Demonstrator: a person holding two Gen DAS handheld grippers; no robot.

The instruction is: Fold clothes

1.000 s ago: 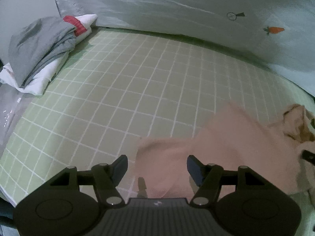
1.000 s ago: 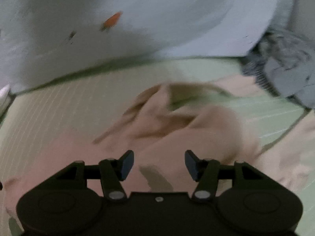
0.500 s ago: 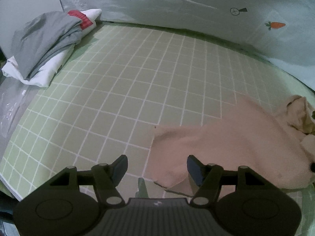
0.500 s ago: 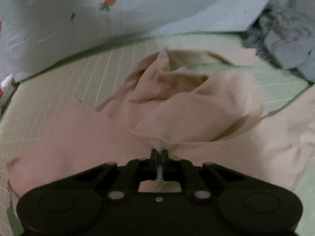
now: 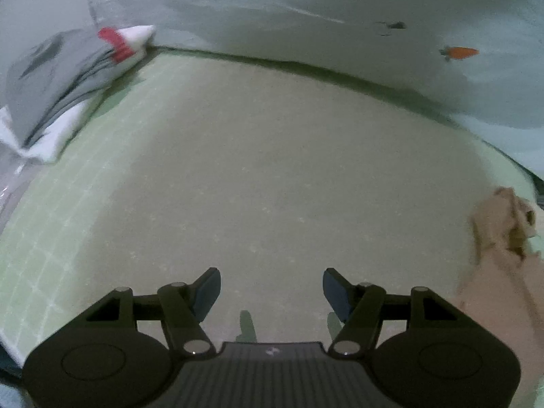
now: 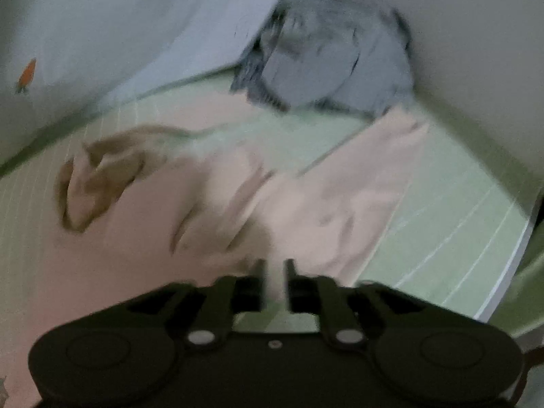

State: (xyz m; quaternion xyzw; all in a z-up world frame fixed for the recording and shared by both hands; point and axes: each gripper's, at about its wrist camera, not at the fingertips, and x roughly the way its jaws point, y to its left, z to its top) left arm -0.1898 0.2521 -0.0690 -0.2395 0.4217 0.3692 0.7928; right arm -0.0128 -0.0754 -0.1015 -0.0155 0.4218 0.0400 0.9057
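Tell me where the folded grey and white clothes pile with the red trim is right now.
In the left wrist view, the folded grey and white clothes pile sits far left on the green checked mat, against the pale carrot-print sheet.

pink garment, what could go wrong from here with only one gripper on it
The right gripper pinches just a small bit of the pink garment; that could slip out. The left gripper is open over bare green mat, so the crumpled hood end may drag and bunch further.

Motion blur smears the pink garment (image 6: 210, 204) and grey clothes pile (image 6: 333, 68).
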